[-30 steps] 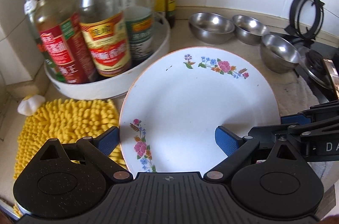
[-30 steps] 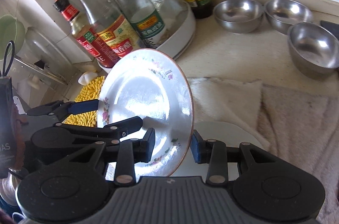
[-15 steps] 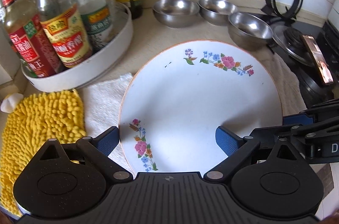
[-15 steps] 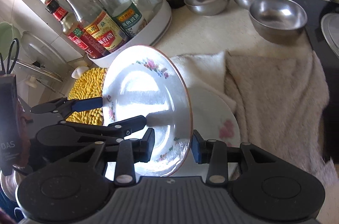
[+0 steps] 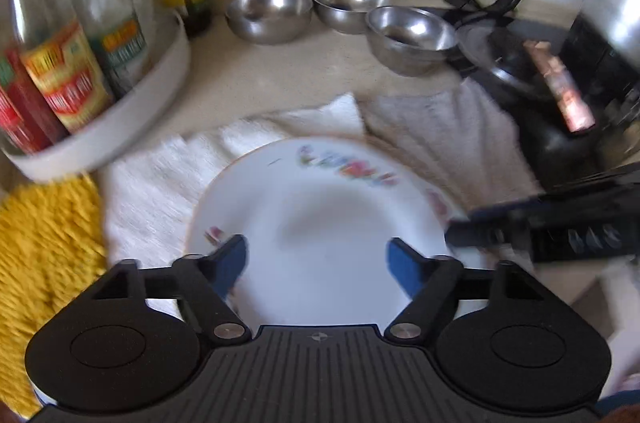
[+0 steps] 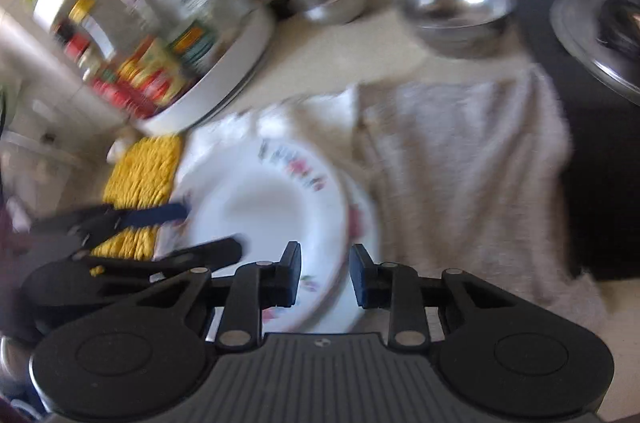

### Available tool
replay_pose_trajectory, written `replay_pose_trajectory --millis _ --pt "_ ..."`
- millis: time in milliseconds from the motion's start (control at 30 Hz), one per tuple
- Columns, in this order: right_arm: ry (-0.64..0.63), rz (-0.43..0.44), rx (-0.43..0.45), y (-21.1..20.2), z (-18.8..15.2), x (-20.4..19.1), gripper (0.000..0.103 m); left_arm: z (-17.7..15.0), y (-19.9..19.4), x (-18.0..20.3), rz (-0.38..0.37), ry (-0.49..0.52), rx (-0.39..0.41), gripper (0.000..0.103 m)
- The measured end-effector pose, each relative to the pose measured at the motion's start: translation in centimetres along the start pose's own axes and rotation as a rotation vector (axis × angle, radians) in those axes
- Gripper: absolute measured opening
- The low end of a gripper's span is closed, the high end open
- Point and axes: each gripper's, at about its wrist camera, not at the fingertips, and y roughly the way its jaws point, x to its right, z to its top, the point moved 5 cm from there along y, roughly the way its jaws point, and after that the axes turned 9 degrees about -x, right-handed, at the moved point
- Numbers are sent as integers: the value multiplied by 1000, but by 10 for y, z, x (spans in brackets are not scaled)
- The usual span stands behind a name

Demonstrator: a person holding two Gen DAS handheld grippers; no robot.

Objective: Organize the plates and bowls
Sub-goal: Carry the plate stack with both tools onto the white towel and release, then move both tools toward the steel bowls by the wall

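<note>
A white floral plate (image 5: 324, 219) (image 6: 264, 207) now lies flat on a second floral plate (image 6: 360, 219), whose rim shows beneath it on the towel. My left gripper (image 5: 318, 263) is open, its blue pads wide apart over the plate's near part. My right gripper (image 6: 325, 275) straddles the plate's right rim with a gap on both sides, so it is open. Three steel bowls (image 5: 268, 13) (image 5: 350, 5) (image 5: 410, 37) stand at the back of the counter. Both views are motion-blurred.
A white turntable tray (image 5: 120, 119) with several sauce bottles stands at the left. A yellow chenille mat (image 5: 44, 243) lies front left. White and grey towels (image 5: 444, 135) cover the counter. A black stove (image 5: 560, 95) with a glass lid is at the right.
The plate came down from tilted in the air to flat on the other plate. The right gripper's jaws opened off its rim. Both grippers moved down and right.
</note>
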Motion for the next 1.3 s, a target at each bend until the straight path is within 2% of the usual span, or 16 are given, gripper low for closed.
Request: replay_pose_trajectory --millis 67,133,233,333,400,500,667,767,867,900,967,1133,1300 --pt "8 15 20 -7 0 8 47 -1 -7 -7 39 -24 27 85" --pt "9 -7 31 -7 -1 11 47 -2 -12 -15 39 -41 32 85" --pt "36 17 33 -3 -5 11 47 0 -18 -37 48 -73 59 89" --pt "49 34 41 -1 -5 9 47 13 -7 -61 57 -117 57 89" --pt "73 16 53 -1 -5 13 48 23 5 -72 60 -129 55 89" --pt "116 9 66 1 -5 16 48 36 26 -75 17 -123 19 89" --pt "172 -22 106 -3 -2 21 51 43 55 -52 -80 -19 -63 89" --pt "198 -36 124 -4 2 23 52 40 61 -37 -142 46 -96 90" --pt "217 -49 130 -2 7 24 52 34 62 -25 -165 117 -132 92" --pt "223 -54 135 -1 10 25 52 32 63 -24 -200 121 -152 94" --pt "233 -71 143 -1 16 27 52 33 62 -26 -220 144 -153 94" --pt "207 -112 173 -10 43 27 53 67 53 -49 -170 112 -62 94" --pt "138 -138 185 -28 90 36 53 102 50 -51 -133 55 -12 94"
